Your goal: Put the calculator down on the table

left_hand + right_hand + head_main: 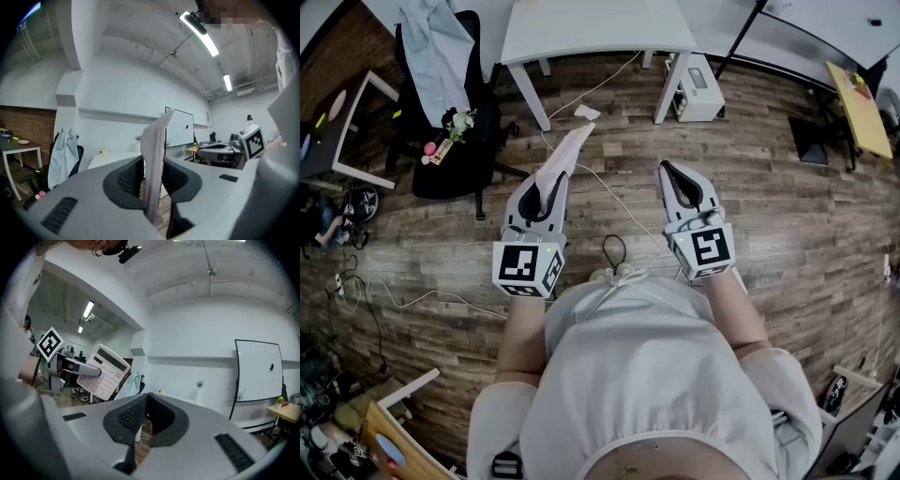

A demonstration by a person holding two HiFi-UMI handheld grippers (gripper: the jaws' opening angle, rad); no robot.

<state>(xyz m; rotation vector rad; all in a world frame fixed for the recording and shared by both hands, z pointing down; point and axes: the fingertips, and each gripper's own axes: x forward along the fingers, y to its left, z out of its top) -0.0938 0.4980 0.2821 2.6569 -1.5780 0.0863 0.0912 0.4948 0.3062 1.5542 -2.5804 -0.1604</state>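
Left gripper point(550, 186) pinches calculator point(566, 153) over floor cable point(598, 184), right gripper point(668, 172) pressed together; worktop point(595, 28) ahead, chair point(450, 108) beside its left edge.

The pale calculator point(565, 150) stands on edge (keys rightward) in the jaws of the left gripper point(548, 185).

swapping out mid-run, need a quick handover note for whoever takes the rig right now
Left gripper: shut on the calculator, which stands on edge between the pads and sticks out past the tips.
Right gripper: shut and empty, held level beside the left one.
White table: ahead of the person, across the wood floor; the calculator is not over it yet.
Done: calculator gripped and held in the air.
Left: walk up to the table, lay the calculator flat on the top, open the left jaws and pull back.
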